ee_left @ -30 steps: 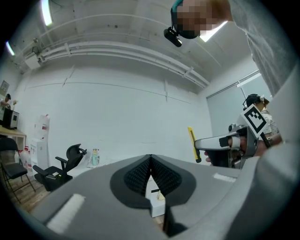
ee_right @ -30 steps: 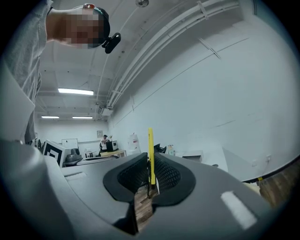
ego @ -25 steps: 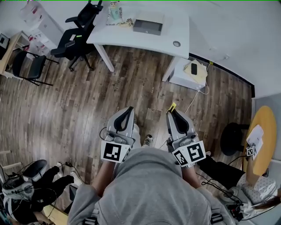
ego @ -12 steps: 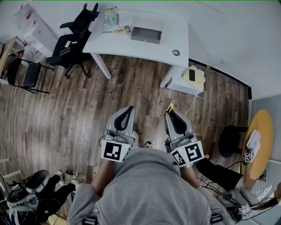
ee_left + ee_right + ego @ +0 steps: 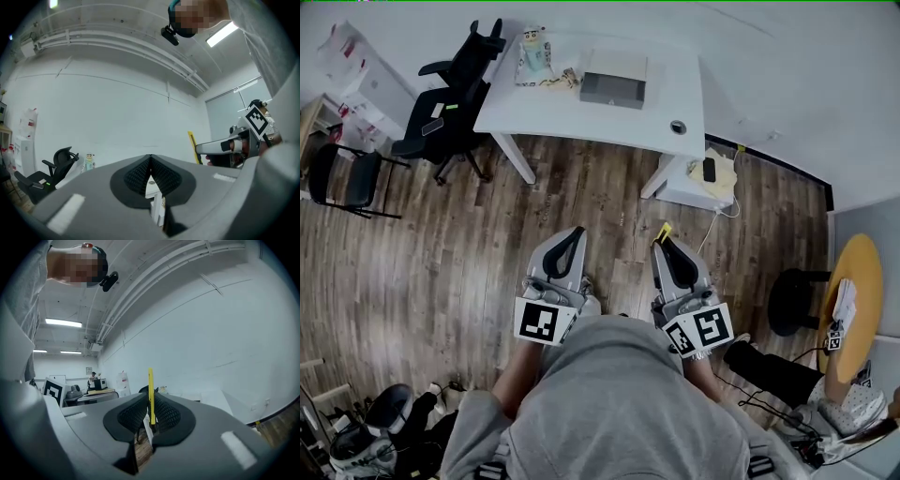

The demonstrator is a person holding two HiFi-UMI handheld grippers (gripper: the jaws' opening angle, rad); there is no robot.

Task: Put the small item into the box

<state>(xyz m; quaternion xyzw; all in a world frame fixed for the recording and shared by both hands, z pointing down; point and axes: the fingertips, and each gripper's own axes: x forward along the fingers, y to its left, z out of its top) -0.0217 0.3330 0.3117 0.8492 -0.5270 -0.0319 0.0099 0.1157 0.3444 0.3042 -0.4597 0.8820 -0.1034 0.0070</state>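
Observation:
In the head view my two grippers are held side by side close to my body, above the wooden floor. My right gripper [image 5: 664,236] is shut on a thin yellow strip [image 5: 665,228], which stands upright between the pads in the right gripper view [image 5: 151,394]. My left gripper [image 5: 574,232] is shut with nothing in it [image 5: 150,164]. The left gripper view also shows the yellow strip [image 5: 192,145] off to its right. A grey box [image 5: 614,84] lies on the white table [image 5: 675,94] far ahead, beside a small toy figure [image 5: 532,52].
Black office chairs [image 5: 450,94] stand left of the table, with another chair [image 5: 342,173] further left. A low white unit with a phone on it [image 5: 698,178] sits under the table's right end. A round wooden table [image 5: 853,309] is at the right. Cables and bags [image 5: 366,441] lie at lower left.
The table with the box has slid lower in the head view and the floor clutter at lower left has dropped towards the edge. Both grippers keep their pose and stay shut.

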